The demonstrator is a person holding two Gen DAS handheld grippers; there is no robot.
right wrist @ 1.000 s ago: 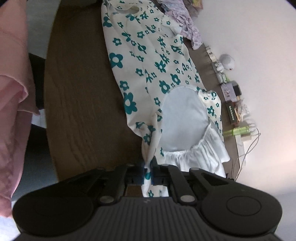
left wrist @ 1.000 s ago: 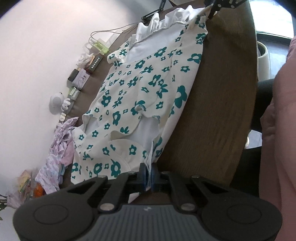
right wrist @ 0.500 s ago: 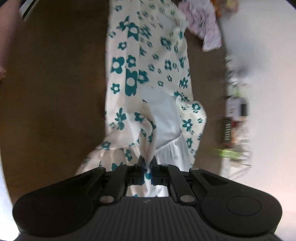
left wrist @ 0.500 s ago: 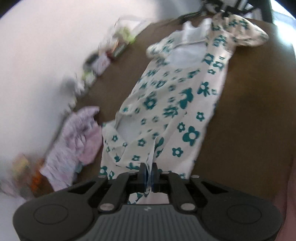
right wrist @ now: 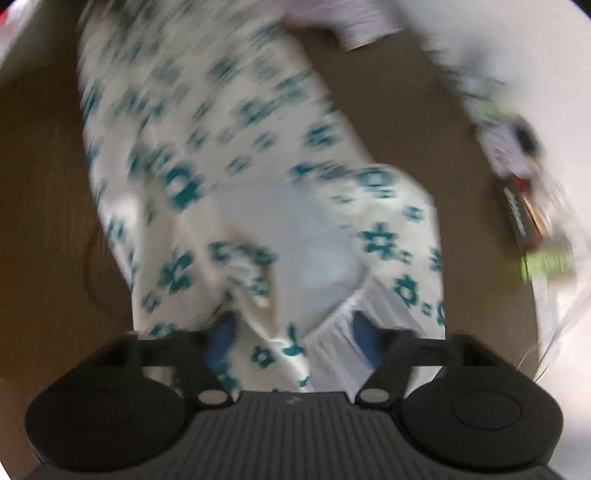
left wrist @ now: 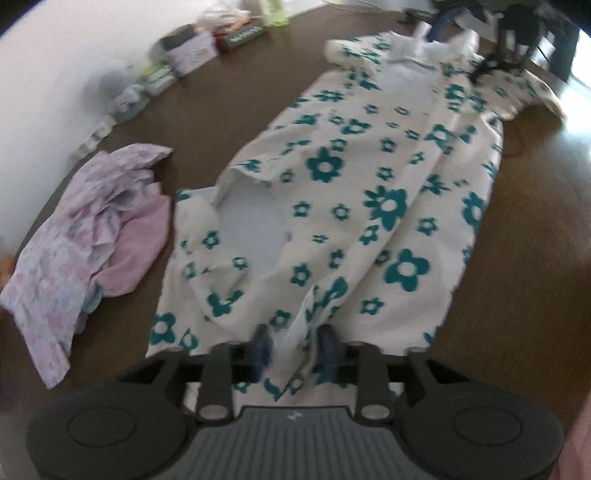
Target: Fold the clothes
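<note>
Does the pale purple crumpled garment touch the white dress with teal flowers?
Cannot tell. In the left wrist view the pale purple crumpled garment lies right beside the white dress with teal flowers; blur hides any gap.

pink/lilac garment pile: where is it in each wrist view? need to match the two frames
Left wrist: pink and lilac garment pile lies at the left edge, on the brown table, left of the floral dress.
Right wrist: blurred, only a pale corner at the top, beyond the dress's far end.
Shared landmark: the floral dress, running away from each gripper.
</note>
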